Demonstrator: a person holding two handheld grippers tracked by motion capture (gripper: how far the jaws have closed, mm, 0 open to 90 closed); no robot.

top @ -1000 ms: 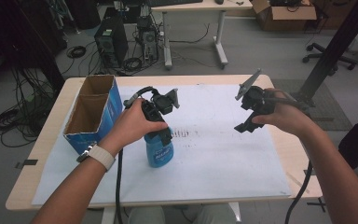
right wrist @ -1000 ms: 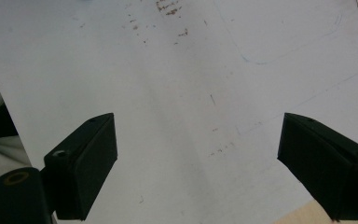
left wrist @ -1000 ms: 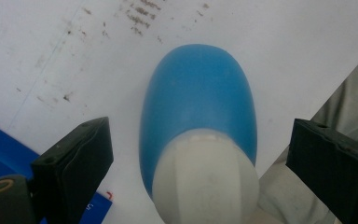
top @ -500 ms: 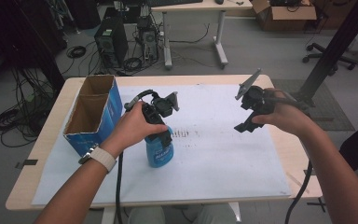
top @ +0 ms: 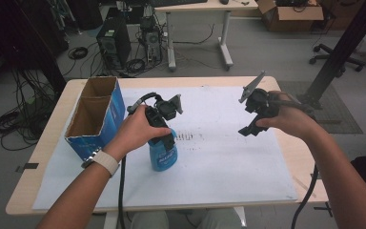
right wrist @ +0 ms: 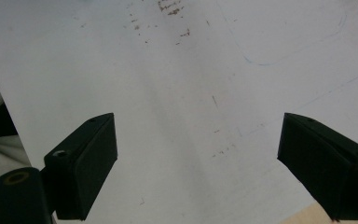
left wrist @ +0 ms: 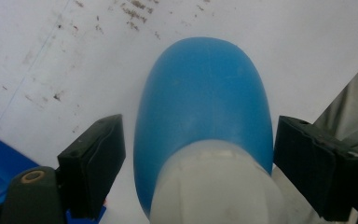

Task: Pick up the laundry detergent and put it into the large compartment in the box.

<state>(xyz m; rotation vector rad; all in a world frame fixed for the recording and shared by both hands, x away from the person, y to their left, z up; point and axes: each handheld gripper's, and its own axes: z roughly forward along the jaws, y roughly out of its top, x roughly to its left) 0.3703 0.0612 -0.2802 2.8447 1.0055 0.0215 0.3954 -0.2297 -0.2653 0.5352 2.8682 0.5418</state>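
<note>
Blue bottle [left wrist: 200,116] between left gripper's [left wrist: 198,163] spread jaws, untouched, right gripper [right wrist: 198,158] wide open over bare paper [right wrist: 191,70]

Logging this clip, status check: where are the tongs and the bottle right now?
Left tongs open, straddling the blue bottle, not closed on it. Right tongs open, over bare white sheet. Bottle upright beside cardboard box. Nothing obstructing.

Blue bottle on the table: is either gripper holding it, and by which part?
Neither. The left gripper straddles the blue bottle near its white neck, jaws open with gaps both sides. The right gripper is open, holding nothing.
</note>
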